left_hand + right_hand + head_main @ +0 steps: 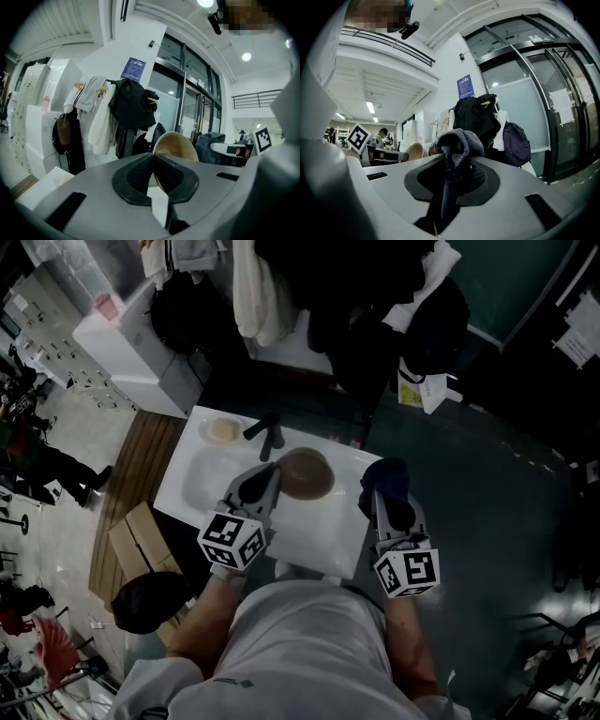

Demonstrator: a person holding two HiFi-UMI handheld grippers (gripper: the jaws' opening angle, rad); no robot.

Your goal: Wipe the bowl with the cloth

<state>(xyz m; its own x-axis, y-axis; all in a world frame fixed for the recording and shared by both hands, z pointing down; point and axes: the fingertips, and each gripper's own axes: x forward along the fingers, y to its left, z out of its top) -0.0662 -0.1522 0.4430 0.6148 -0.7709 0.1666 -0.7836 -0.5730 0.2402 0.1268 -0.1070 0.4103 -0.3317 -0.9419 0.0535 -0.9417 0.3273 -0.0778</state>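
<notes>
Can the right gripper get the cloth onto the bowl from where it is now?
Probably yes. The left gripper holds the bowl by its rim; the right gripper, shut on the cloth, sits right beside it, and the head view shows nothing between them.

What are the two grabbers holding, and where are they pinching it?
The left gripper pinches the round tan bowl by its rim. The right gripper pinches the dark blue cloth at a bunched fold.
</notes>
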